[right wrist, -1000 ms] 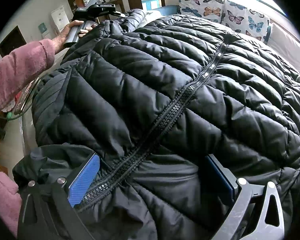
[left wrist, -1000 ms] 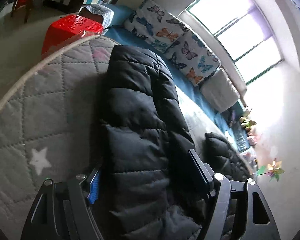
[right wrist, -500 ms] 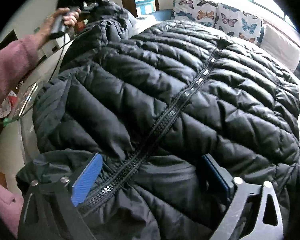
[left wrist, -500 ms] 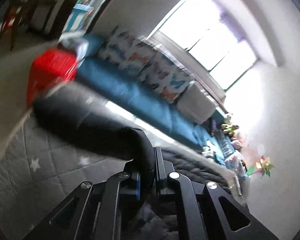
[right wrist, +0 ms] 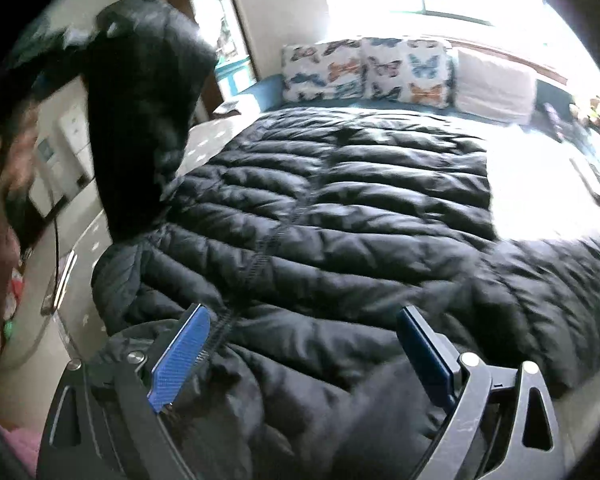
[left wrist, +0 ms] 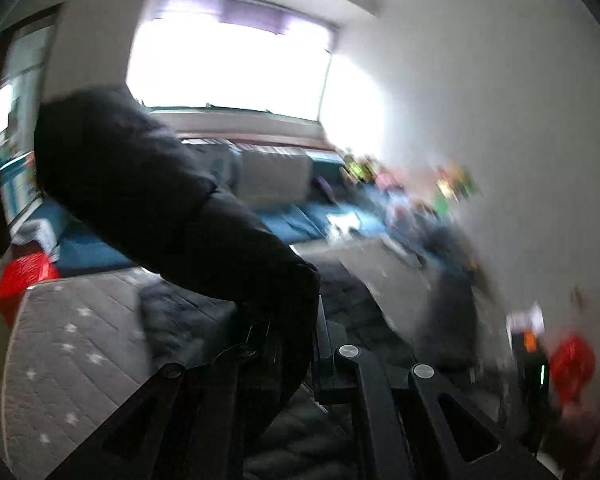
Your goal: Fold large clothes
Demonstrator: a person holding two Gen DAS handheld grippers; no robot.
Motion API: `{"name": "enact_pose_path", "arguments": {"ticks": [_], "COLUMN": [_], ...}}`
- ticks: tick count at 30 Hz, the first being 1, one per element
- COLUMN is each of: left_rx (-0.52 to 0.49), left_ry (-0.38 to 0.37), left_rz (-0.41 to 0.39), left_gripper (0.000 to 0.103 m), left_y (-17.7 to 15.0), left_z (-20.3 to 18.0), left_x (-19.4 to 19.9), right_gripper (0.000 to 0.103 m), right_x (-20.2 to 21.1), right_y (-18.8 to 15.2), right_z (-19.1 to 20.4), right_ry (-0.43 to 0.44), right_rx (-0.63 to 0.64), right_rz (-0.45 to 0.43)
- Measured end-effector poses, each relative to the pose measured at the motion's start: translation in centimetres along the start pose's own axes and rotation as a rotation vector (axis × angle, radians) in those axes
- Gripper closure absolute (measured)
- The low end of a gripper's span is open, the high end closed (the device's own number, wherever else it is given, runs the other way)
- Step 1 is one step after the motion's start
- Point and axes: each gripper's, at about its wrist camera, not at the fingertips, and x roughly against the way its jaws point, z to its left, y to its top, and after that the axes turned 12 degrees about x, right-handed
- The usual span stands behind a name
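A: Start close. What has the left gripper got?

B: Its jaws are pressed together on the black sleeve of the puffer jacket. The sleeve rises from the grip toward ten o'clock, lifted clear of the grey star-quilted mat.

A: And the right gripper?

B: Jaws apart, blue pads on either side of the collar end, the zip running away toward twelve o'clock. I see no pinch on the fabric.

A: Where does the jacket lie?

B: Spread flat, front up, over the mat, filling the middle of the right view. The raised sleeve stands at ten o'clock there. Beyond, at one o'clock, are butterfly cushions on a blue couch.

A: How will it handle?

B: Light, soft and puffy, I'd judge, with a slick shell. It will spring back and slide, so pinch a full quilted ridge or a seam. The cuff and hem corners look the best holds. Press each fold down.
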Motion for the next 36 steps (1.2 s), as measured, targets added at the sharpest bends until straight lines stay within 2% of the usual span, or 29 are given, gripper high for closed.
{"name": "enact_pose_path", "arguments": {"ticks": [3, 5, 8, 10, 13, 15, 18, 19, 20, 22, 26, 28, 31, 33, 36], "left_rx": [-0.06, -0.068, -0.08, -0.088, -0.084, -0.074, -0.039, -0.028, -0.022, -0.027, -0.067, -0.062, 0.028, 0.124, 0.223], "left_ry": [-0.035, -0.061, -0.057, -0.023, -0.019, -0.03, -0.08, -0.098, -0.115, -0.116, -0.107, -0.073, 0.015, 0.081, 0.129], "left_rz": [0.103, 0.197, 0.338, 0.389, 0.437, 0.442, 0.435, 0.433, 0.426, 0.391, 0.326, 0.259, 0.179, 0.145, 0.143], "left_gripper": [0.093, 0.093, 0.092, 0.09, 0.085, 0.081, 0.068, 0.06, 0.042, 0.023, 0.023, 0.023, 0.023, 0.023, 0.025], "left_y": [-5.8, -9.5, -14.8, -17.0, -18.7, -17.7, -16.5, -16.0, -15.7, -14.7, -12.3, -10.5, -7.5, -5.9, -5.6], "left_z": [-5.2, -7.2, -9.5, -9.5, -9.8, -8.5, -7.7, -7.0, -6.9, -6.6, -5.8, -4.2, 0.5, 4.7, 9.5], "left_x": [-2.2, -4.3, -7.9, -9.8, -10.7, -10.8, -9.6, -9.8, -8.8, -6.3, -1.2, 0.8, 2.4, 2.8, 2.4], "right_gripper": [0.001, 0.001, 0.001, 0.001, 0.001, 0.001, 0.001, 0.001, 0.001, 0.001, 0.001, 0.001, 0.001, 0.001, 0.001], "right_x": [1.1, 1.3, 1.4, 1.4, 1.4, 1.6, 2.5, 2.8, 3.2, 4.0, 6.0, 6.6, 6.1, 5.1, 3.3], "right_y": [-1.2, -2.1, -3.2, -3.9, -4.6, -4.6, -4.0, -3.8, -3.7, -3.3, -2.4, -1.7, -0.3, 0.6, 1.8], "right_z": [-1.1, -1.8, -2.7, -3.2, -4.0, -4.3, -4.6, -4.6, -4.6, -4.6, -4.5, -4.4, -3.8, -3.2, -2.2], "right_ry": [-0.021, -0.036, -0.041, -0.042, -0.03, -0.036, -0.069, -0.085, -0.097, -0.122, -0.172, -0.166, -0.153, -0.132, -0.089], "right_rx": [-0.044, -0.069, -0.114, -0.136, -0.169, -0.185, -0.186, -0.179, -0.173, -0.154, -0.121, -0.114, -0.085, -0.064, -0.038], "right_rz": [-0.001, 0.008, 0.024, 0.035, 0.045, 0.043, 0.03, 0.024, 0.017, 0.009, -0.031, -0.06, -0.083, -0.085, -0.083]}}
